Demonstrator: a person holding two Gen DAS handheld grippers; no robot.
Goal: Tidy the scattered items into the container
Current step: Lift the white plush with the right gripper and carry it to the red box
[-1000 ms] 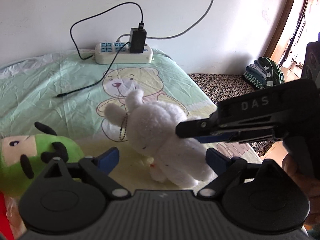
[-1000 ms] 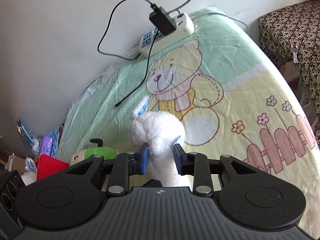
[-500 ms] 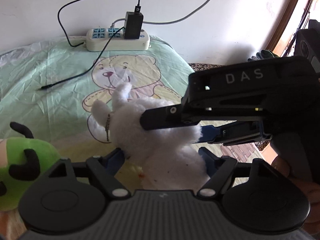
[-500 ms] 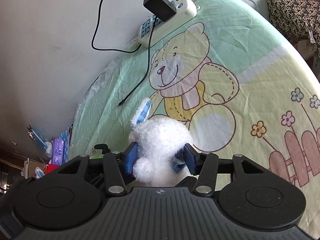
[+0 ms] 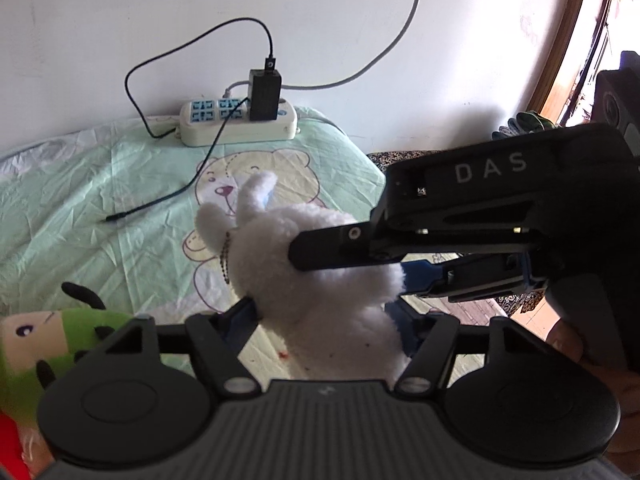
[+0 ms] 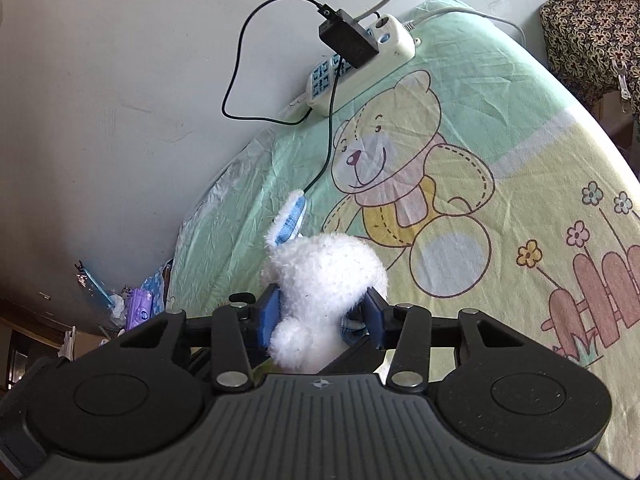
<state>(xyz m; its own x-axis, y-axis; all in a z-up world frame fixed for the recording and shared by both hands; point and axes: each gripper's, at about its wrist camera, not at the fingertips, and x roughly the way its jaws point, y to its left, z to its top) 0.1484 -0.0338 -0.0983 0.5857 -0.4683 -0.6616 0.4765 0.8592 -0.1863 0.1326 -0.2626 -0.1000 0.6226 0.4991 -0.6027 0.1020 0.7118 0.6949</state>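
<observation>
A white plush rabbit (image 5: 320, 280) (image 6: 324, 276) hangs above the bear-print sheet (image 5: 100, 200). My right gripper (image 6: 320, 314) is shut on its body, the blue pads pressing both sides. In the left wrist view the right gripper (image 5: 312, 258) reaches in from the right. My left gripper (image 5: 322, 312) is open beneath it, with the rabbit's lower body between its fingers; contact is unclear. A green plush toy (image 5: 60, 336) lies at the lower left. No container is clearly in view.
A white power strip (image 5: 240, 124) (image 6: 360, 68) with a black charger and a loose black cable lies by the wall. A patterned cushion (image 6: 592, 32) sits beyond the bed's right edge. Small packets (image 6: 140, 308) lie beside the bed, and something red (image 5: 8, 440) shows at the corner.
The right gripper has carried the rabbit in between the left gripper's fingers. The left fingers have come somewhat closer together around it. The green toy has slid toward the left edge.
</observation>
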